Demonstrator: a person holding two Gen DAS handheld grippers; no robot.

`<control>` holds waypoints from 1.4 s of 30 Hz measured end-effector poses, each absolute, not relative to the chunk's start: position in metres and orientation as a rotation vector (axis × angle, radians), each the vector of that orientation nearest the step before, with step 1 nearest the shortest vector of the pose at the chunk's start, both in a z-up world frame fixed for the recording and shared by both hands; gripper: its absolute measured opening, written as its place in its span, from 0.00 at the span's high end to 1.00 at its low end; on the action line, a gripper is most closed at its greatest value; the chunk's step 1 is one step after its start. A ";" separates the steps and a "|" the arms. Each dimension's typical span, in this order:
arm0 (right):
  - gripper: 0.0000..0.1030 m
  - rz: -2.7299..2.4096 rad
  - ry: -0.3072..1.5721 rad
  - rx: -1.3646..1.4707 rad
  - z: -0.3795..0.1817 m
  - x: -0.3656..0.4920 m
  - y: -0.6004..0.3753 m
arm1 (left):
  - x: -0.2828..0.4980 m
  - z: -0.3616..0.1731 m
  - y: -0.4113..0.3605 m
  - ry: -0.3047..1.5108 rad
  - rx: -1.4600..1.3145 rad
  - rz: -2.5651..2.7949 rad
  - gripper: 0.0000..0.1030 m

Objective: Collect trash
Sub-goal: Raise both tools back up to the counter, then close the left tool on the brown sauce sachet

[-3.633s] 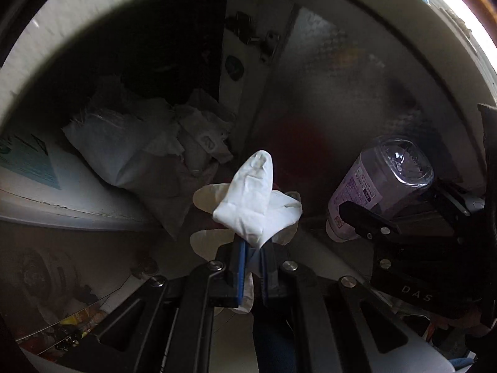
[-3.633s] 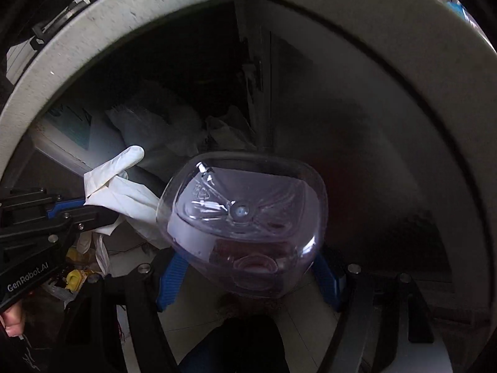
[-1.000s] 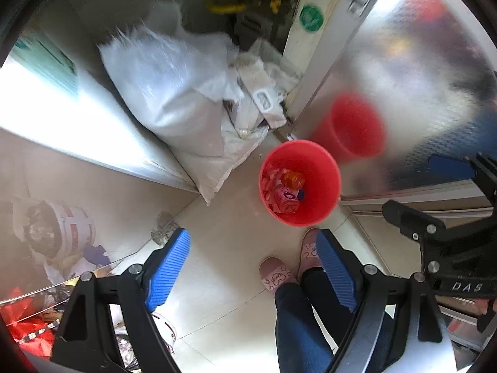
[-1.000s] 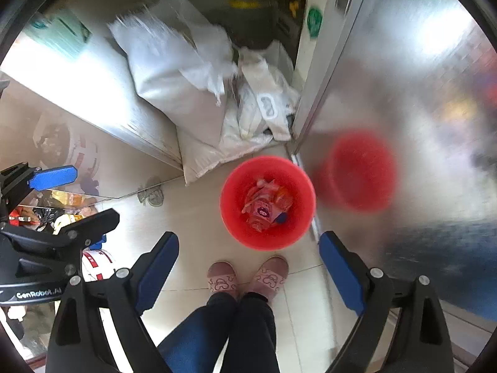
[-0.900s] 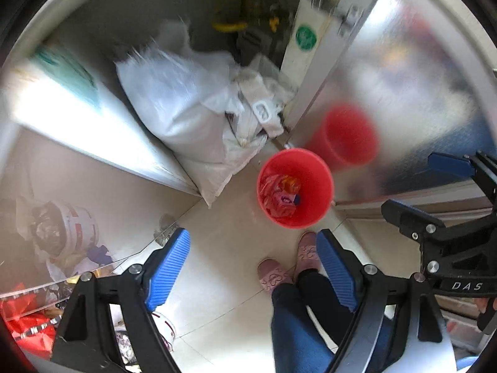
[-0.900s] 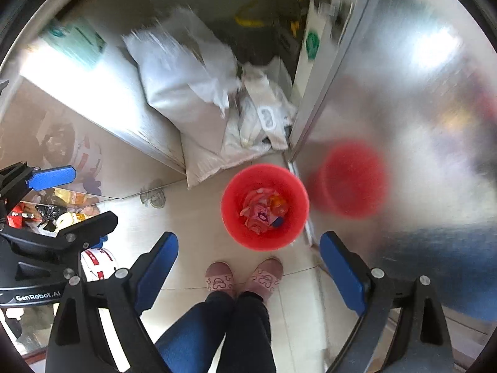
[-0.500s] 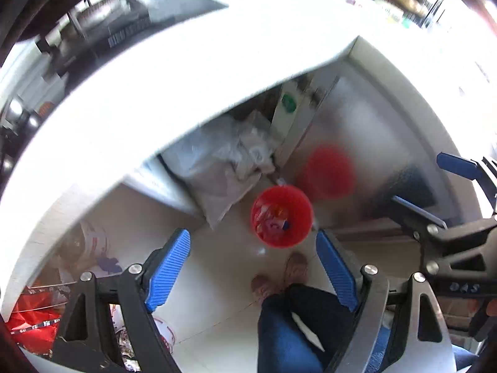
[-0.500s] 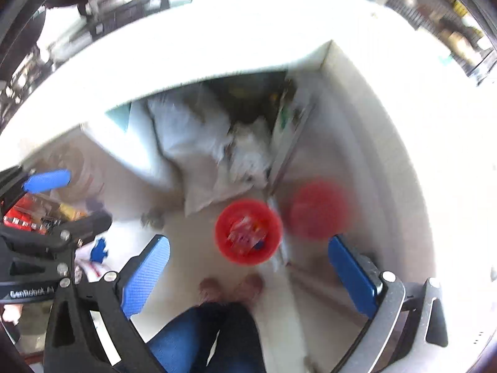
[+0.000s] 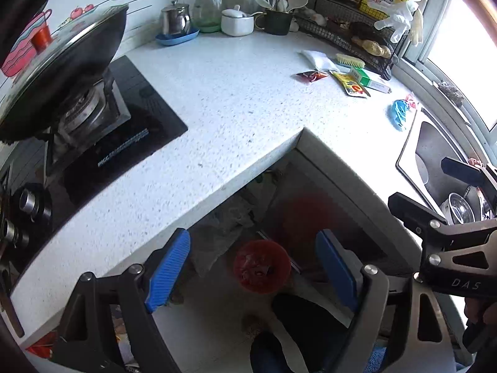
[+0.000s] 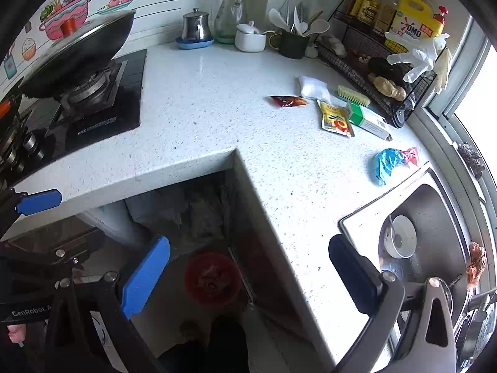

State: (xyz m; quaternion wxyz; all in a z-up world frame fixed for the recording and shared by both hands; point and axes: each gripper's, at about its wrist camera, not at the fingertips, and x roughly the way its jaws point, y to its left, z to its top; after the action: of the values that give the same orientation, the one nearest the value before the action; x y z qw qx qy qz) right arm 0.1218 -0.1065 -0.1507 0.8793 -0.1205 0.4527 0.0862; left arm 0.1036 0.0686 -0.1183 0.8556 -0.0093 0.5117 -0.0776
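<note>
Both grippers hang high above the white speckled counter, pointing down at the floor gap. My left gripper is open and empty. My right gripper is open wide and empty. Far below on the floor stands the red bin with wrappers inside. On the counter's far right lie a red sachet, a yellow sachet, a white wad, a green-and-white box and a crumpled blue-and-pink wrapper.
A gas hob with a lidded wok is at left. A steel sink holding a bowl lies at right. A wire rack with bottles and hanging gloves lines the back right. Jars, a pitcher and a utensil cup stand along the wall. A person's legs are below.
Both grippers rose from under the counter to well above it, so the countertop, hob and sink came into view. The red bin shrank far below. The glove and bottle held earlier are gone.
</note>
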 end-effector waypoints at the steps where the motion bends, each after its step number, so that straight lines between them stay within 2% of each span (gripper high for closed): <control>1: 0.01 0.172 0.942 -0.239 -0.148 0.126 -0.111 | 0.109 -0.115 0.063 1.071 -0.014 -0.174 0.20; 8: 0.01 0.117 0.921 -0.159 -0.114 0.156 -0.144 | 0.164 -0.096 0.027 1.054 0.043 -0.241 0.20; 21: 0.01 0.069 0.939 -0.044 -0.102 0.246 -0.198 | 0.281 -0.086 -0.031 1.070 0.151 -0.296 0.20; 42: 0.01 -0.139 1.050 0.107 -0.126 0.343 -0.222 | 0.422 -0.128 -0.075 1.162 0.314 -0.576 0.20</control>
State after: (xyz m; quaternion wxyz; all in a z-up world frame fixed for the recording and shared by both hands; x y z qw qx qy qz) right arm 0.3426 -0.2221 -0.1264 0.8617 0.0512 0.5004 -0.0664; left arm 0.4220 -0.0752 -0.1283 0.7856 0.1455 0.5390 -0.2669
